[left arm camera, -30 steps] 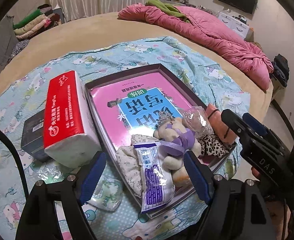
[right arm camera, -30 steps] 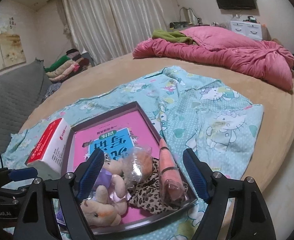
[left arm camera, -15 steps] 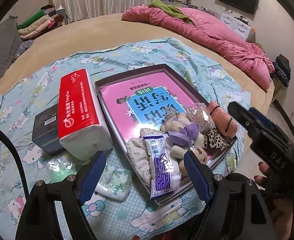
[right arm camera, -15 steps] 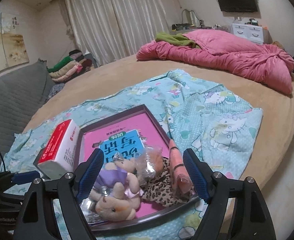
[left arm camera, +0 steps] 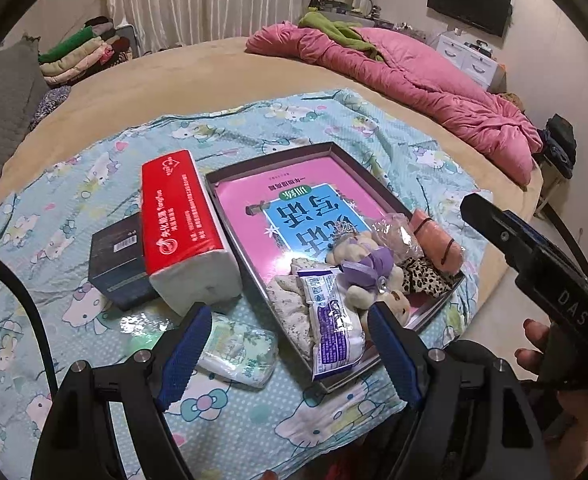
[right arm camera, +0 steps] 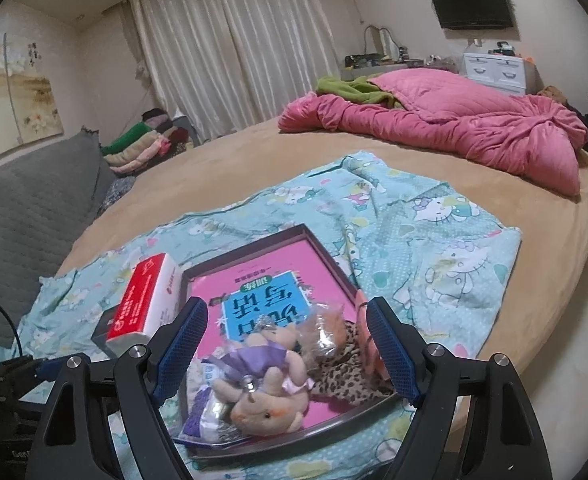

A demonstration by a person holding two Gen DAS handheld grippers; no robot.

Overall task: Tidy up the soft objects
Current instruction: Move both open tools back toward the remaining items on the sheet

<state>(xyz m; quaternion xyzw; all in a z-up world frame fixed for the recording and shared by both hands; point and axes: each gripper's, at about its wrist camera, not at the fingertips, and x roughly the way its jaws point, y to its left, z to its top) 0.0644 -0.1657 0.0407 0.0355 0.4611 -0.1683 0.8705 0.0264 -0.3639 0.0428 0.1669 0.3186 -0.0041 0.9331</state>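
**A:** So, what is left outside the tray (left arm camera: 229,184)?

**B:** By my reading, the small soft pack (left arm camera: 239,350) lying on the cartoon-print sheet (left arm camera: 93,168), just off the tray's near left corner, and the red tissue pack (left arm camera: 185,232) standing along the tray's left edge. A dark box (left arm camera: 115,264) sits against the far side of the tissue pack; it looks stiff, so I doubt it belongs with the soft things.

**A:** And inside the tray?

**B:** Everything is crowded at the near end: the plush bear in a purple dress (right arm camera: 261,384), a crinkly clear bag (left arm camera: 394,236), a leopard-print cloth (right arm camera: 346,364), a peach-coloured roll (left arm camera: 438,242) at the right edge, a floral cloth (left arm camera: 289,304) and a purple-printed packet (left arm camera: 334,320) overhanging the near rim. The far end shows only the pink book cover.

**A:** The tools?

**B:** Both released. The left gripper (left arm camera: 289,352) hangs above the near left corner with its jaws wide and nothing between the pads; the right gripper (right arm camera: 285,344) hovers over the near end, equally spread, touching nothing.

**A:** How would the small pack handle?

**B:** Light and squashy, I'd judge, with a slick film wrapper. Take it across its short width near the middle, so the pads sink in rather than slide off an end.

**A:** The tissue pack?

**B:** Bulkier but still light and compressible; grip across its narrow faces, close to the centre, or it may swing.
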